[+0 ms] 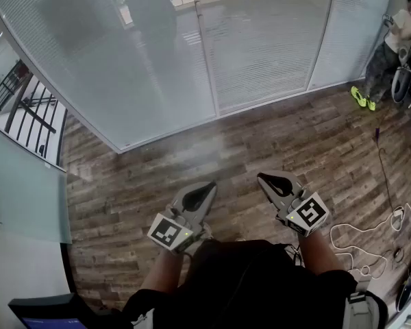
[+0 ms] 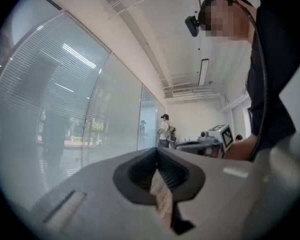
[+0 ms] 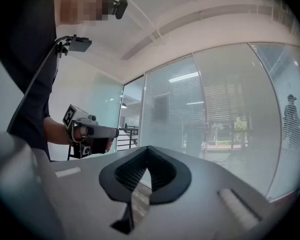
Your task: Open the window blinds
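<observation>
The closed white slatted blinds (image 1: 260,40) hang behind tall glass panes across the far wall; they also show in the left gripper view (image 2: 55,99) and the right gripper view (image 3: 225,109). I hold both grippers level in front of my body, over the wooden floor and well short of the glass. My left gripper (image 1: 209,187) is shut, its jaws meeting at the tip (image 2: 157,151) with nothing between them. Beside it, my right gripper (image 1: 264,178) is shut and empty too (image 3: 148,149). Each gripper shows in the other's view: the right gripper (image 2: 217,134) and the left gripper (image 3: 90,134).
A person (image 1: 394,46) stands at the far right by the glass, beside some equipment. A white cable (image 1: 359,242) lies coiled on the floor at the right. A black railing (image 1: 27,105) shows behind the glass at the left, next to a frosted panel (image 1: 20,184).
</observation>
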A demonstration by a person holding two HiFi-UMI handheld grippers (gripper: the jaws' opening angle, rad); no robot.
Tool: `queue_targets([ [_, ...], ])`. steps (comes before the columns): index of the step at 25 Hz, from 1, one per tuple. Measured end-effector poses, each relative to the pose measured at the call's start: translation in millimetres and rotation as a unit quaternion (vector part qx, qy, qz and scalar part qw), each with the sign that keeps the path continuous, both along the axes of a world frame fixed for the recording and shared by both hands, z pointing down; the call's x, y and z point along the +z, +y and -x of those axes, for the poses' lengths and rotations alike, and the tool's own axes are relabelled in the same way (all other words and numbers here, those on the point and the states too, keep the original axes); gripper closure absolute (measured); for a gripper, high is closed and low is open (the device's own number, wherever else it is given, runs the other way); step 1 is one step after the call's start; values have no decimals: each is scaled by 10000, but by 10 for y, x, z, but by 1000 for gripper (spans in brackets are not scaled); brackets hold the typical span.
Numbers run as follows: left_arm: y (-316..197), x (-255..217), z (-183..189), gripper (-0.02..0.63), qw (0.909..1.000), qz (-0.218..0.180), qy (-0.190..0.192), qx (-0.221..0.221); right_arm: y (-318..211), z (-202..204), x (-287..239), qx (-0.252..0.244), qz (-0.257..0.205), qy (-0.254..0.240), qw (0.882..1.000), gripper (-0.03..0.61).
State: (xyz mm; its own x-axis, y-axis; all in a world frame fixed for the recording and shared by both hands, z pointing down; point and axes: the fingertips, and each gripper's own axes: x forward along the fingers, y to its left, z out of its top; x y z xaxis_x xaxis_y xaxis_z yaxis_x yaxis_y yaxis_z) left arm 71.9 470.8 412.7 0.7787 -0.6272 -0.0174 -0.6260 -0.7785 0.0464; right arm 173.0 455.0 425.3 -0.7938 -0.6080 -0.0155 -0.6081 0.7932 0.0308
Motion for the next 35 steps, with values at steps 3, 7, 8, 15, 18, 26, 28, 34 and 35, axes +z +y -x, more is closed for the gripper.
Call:
queue_targets([
  [3, -6, 5, 32, 610, 10000, -11, 47, -1, -15, -1, 3, 44, 26, 5, 10000, 572],
  [7, 31, 58, 79, 611, 9999, 19, -16, -118, -3, -2, -17, -24, 57, 50, 10000, 572],
  [8, 53, 82, 94, 611, 9999, 81, 1, -122, 1, -1, -27, -28, 56, 29, 10000, 572],
  [15, 5, 66, 131, 611, 9996, -37, -2, -273, 11, -18, -64, -38, 14, -108, 9999, 572],
  [18, -13, 65, 102, 611, 9996, -38, -23, -284, 26, -20, -20, -79, 18, -47, 10000, 572],
  [26, -50, 131, -32, 611, 9999, 134, 21, -80, 83, 60, 120, -209, 0, 111, 9997, 572],
  [28, -73, 107, -76, 611, 9999, 108, -27, -71, 74, 59, 139, -247, -8, 160, 9996, 572],
  [34, -168, 102, -84, 611, 9999, 104, -99, -93, -55, 95, 166, -340, 18, 143, 9993, 572],
  [35, -186, 110, -75, 609, 9999, 118, -90, -84, -87, 113, 187, -363, 35, 162, 9992, 572],
])
